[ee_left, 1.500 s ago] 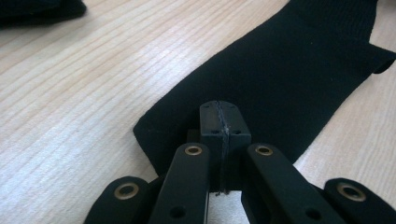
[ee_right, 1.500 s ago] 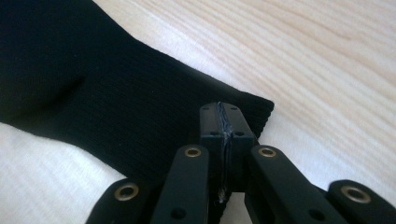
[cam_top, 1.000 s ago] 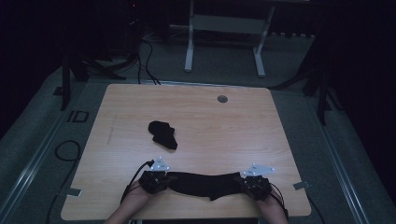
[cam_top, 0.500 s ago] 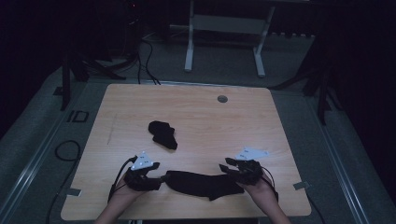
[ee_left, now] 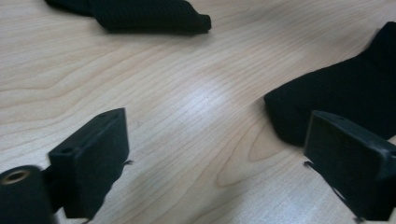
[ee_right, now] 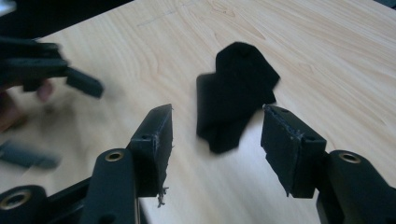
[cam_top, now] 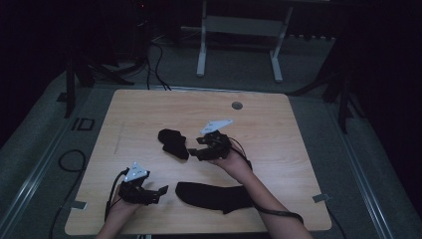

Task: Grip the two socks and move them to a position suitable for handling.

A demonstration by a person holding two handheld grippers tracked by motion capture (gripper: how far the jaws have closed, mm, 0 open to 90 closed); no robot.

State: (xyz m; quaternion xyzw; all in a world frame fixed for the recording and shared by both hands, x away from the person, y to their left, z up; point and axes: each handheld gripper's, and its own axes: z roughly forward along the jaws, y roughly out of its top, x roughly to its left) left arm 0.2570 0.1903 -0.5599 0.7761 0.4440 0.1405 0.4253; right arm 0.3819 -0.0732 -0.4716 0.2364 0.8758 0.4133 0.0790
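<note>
Wooden table (cam_top: 278, 124) seen from above. Left gripper (cam_top: 160, 190) rests near the front edge, jaws having just been opening, now spread wide with nothing between them; the flat black sock (cam_top: 214, 195) lies just beside its jaws, along the front edge. Right gripper (cam_top: 195, 148), mid-table, jaws having just been opening, now parted and empty, points at the crumpled black sock (cam_top: 173, 142) just beyond its tips. Bare wood surrounds both socks, widest toward the far and right edges
</note>
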